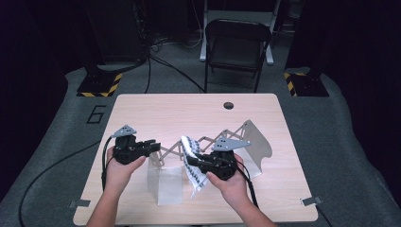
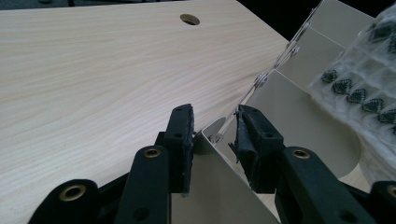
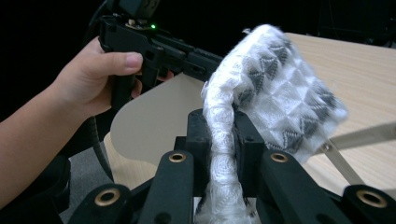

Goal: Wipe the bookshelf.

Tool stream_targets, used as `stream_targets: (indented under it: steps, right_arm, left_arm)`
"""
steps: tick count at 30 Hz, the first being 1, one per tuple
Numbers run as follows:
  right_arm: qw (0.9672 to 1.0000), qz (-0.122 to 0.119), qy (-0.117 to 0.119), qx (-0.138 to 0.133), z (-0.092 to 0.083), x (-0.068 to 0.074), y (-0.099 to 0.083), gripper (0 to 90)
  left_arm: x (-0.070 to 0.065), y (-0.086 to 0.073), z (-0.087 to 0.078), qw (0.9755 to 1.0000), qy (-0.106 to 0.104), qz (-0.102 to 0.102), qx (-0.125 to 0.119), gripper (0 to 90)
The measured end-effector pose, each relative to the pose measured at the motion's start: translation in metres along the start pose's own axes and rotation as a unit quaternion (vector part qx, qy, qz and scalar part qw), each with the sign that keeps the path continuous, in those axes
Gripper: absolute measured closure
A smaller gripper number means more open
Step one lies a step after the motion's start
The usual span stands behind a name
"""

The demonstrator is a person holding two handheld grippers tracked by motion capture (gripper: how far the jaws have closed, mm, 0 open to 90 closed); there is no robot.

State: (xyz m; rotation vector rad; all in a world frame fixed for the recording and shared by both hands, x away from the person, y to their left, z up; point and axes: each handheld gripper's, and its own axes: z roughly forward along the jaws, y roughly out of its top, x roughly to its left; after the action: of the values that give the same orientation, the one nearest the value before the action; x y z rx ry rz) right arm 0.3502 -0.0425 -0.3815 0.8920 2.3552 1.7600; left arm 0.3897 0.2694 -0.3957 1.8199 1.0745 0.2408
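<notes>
At six o'clock on the worktop [image 1: 142, 113], the right gripper [image 3: 223, 135] pinches the soft, light cloth [image 3: 275, 88] by a bunched fold; the left gripper [image 2: 215, 135] clamps the stiff rack [image 2: 299, 116].

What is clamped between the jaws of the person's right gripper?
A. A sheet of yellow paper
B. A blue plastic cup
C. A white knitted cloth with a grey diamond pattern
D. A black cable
C: in the right gripper view the right gripper pinches the white knitted cloth with grey diamonds between its black jaws.
</notes>
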Motion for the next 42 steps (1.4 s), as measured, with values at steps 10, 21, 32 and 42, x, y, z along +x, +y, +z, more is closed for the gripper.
stream_targets:
  steps: [10,21,32,42]
  right_arm:
    - [0.9891,-0.106,-0.093,0.042,0.02,0.02,-0.008,78.7]
    - [0.9804,-0.113,-0.149,0.062,0.027,0.008,-0.015,76.6]
    - [0.9775,-0.092,-0.18,0.061,0.037,0.001,-0.016,63.8]
    - [0.9677,-0.101,-0.211,0.095,0.055,-0.006,-0.02,66.2]
  left_arm:
    - [-0.001,0.002,0.001,1.0,-0.001,0.004,0.005,64.5]
    - [-0.001,0.003,0.004,1.0,-0.004,0.0,0.007,62.0]
    - [-0.003,0.001,0.007,0.9999,0.003,0.007,0.008,61.6]
    - [-0.004,0.001,0.01,0.9999,0.006,0.006,0.008,65.5]
